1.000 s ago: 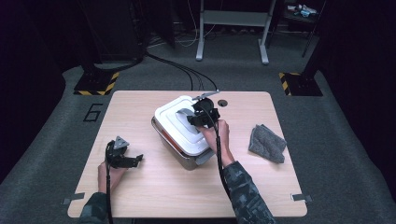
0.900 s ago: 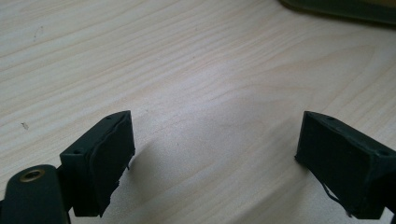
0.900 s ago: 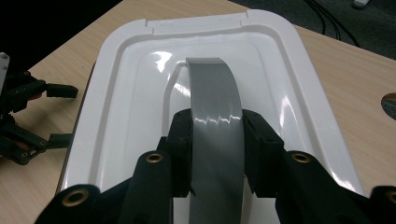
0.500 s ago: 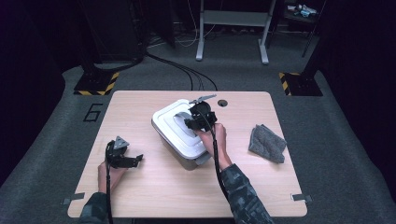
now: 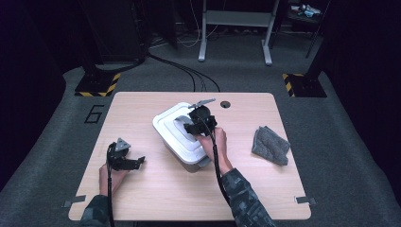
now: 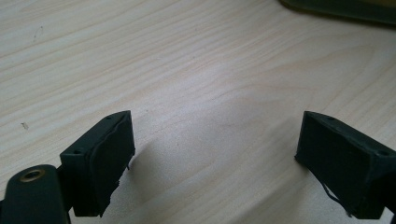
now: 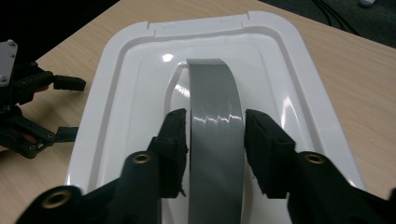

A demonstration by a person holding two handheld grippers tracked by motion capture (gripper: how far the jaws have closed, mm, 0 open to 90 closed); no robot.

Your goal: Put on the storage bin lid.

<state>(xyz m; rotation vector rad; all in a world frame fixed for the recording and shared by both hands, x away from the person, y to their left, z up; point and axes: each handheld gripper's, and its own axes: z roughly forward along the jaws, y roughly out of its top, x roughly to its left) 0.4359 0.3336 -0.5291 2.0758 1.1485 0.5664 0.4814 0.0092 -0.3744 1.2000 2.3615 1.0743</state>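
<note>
A white lidded box (image 5: 177, 135) stands in the middle of the table. Its lid (image 7: 135, 79) carries a grey arched handle (image 7: 215, 98). My right gripper (image 7: 215, 135) comes down over the lid with one jaw pressed on each side of the handle, shut on it; in the high view the right gripper (image 5: 193, 124) sits on top of the box. My left gripper (image 5: 136, 161) rests low over the bare wood near the front left, and the left gripper (image 6: 215, 158) has its jaws wide apart with nothing between them.
A crumpled grey cloth (image 5: 270, 144) lies on the table's right side. A round cable hole (image 5: 225, 104) sits near the far edge behind the box. The left gripper (image 7: 28, 112) appears beside the box in the right gripper view.
The right gripper and the box under it have shifted slightly to the left. The left gripper has stayed where it was.
</note>
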